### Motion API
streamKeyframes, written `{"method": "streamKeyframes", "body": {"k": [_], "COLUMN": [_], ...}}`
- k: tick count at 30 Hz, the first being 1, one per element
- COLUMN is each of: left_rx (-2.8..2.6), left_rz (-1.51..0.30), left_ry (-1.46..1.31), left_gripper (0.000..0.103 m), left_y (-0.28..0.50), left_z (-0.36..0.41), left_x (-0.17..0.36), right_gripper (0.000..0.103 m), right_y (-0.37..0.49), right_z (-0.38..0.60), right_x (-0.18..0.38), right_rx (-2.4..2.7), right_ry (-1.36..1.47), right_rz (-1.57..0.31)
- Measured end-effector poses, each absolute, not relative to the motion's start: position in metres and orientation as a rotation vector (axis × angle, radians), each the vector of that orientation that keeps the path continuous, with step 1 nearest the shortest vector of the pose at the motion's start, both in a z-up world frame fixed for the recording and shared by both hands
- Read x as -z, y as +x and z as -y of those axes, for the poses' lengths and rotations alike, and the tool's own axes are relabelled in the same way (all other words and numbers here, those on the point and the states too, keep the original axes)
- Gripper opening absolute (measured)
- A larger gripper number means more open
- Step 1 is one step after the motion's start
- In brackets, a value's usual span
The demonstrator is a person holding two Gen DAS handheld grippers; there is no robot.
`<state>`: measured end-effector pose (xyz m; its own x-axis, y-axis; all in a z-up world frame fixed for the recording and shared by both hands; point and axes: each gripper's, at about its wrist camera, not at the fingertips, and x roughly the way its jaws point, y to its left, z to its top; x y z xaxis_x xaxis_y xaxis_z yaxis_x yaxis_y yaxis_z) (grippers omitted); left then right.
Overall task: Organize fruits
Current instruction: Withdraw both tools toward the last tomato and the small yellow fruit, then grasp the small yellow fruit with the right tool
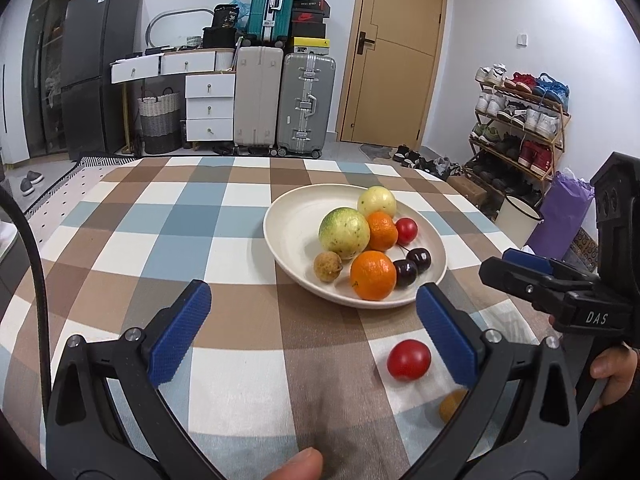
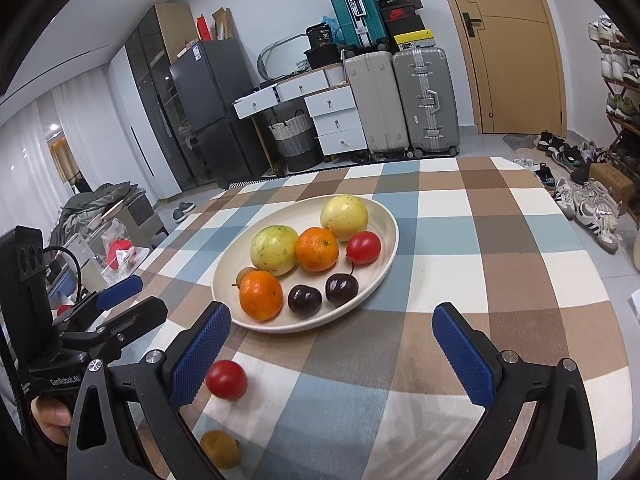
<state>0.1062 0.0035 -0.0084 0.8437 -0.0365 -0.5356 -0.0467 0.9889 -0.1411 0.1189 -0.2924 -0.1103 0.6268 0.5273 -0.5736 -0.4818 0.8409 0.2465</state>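
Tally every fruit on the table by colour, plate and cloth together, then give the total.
Yellow-green: 2
Orange: 2
Red: 2, one on the plate, one on the cloth
Dark purple: 2
Brown: 2, one on each
Total: 10

I see a checked tablecloth (image 1: 168, 216) in brown, blue and white covering the table. Beyond it, against the far wall, I see a beige suitcase (image 1: 257, 96) beside a silver suitcase (image 1: 306, 102), with a teal suitcase (image 1: 272, 2) stacked above. White drawers (image 1: 209, 106) stand left of them, next to a dark refrigerator (image 1: 98, 68). A wooden door (image 1: 394, 52) is closed. A shoe rack (image 1: 520, 120) stands at right.
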Motion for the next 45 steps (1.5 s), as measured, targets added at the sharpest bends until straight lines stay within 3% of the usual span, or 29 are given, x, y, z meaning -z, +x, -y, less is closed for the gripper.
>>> {"method": "streamKeyframes", "body": {"k": [14, 35, 38, 40, 45], "left_rx": [-0.012, 0.004, 0.027, 0.038, 0.041], "left_rz": [-0.589, -0.595, -0.593, -0.591, -0.594], "left_ry": [-0.103, -0.105, -0.096, -0.098, -0.101], "left_gripper": [0.102, 0.102, 0.102, 0.101, 0.101], "left_y": [0.070, 0.061, 0.060, 0.060, 0.061], "left_z": [0.008, 0.011, 0.015, 0.015, 0.015], "left_x": [0.008, 0.008, 0.008, 0.007, 0.007], "right_gripper": [0.103, 0.101, 0.093, 0.081, 0.076], "right_y": [0.086, 0.053, 0.051, 0.050, 0.047], "right_z": [0.315, 0.263, 0.256, 0.252, 0.245], "right_x": [0.112, 0.136, 0.136, 0.139, 0.142], "right_rx": [-0.581, -0.648, -0.658, -0.666, -0.697], "right_ry": [0.111, -0.162, -0.191, -0.205, -0.214], "right_rz": [-0.700, -0.890, -0.900, -0.914, -0.928]}}
